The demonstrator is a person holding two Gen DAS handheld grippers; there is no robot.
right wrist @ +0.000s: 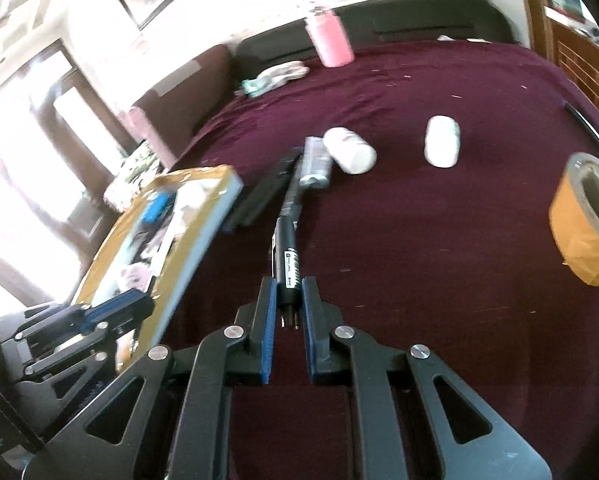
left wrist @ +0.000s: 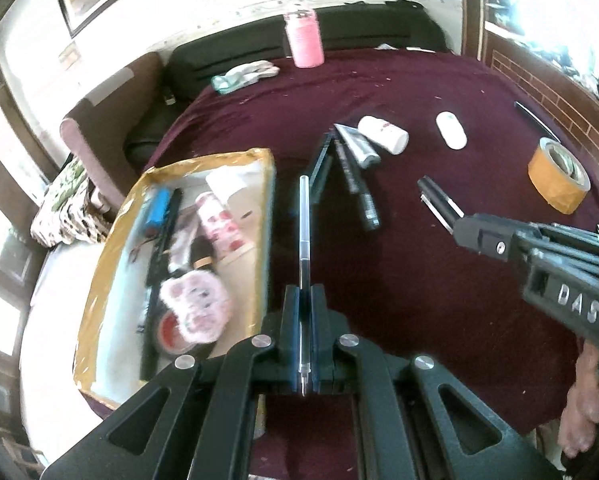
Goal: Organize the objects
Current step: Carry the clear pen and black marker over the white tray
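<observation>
A clear pen point(left wrist: 304, 240) is clamped in the left gripper point(left wrist: 304, 300), with the box point(left wrist: 99, 280) to its left. A black marker point(right wrist: 288, 256) is clamped in the right gripper point(right wrist: 289, 300).

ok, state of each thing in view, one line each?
Left claw: shut on clear pen.
Right claw: shut on black marker.
Box: open, partly filled.
Tape roll: on the cloth, not packed.
Two white bottles: lying down.
Pink bottle: upright, capped.

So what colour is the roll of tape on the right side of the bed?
Tan-orange roll of tape, clearest in the right wrist view.
</observation>
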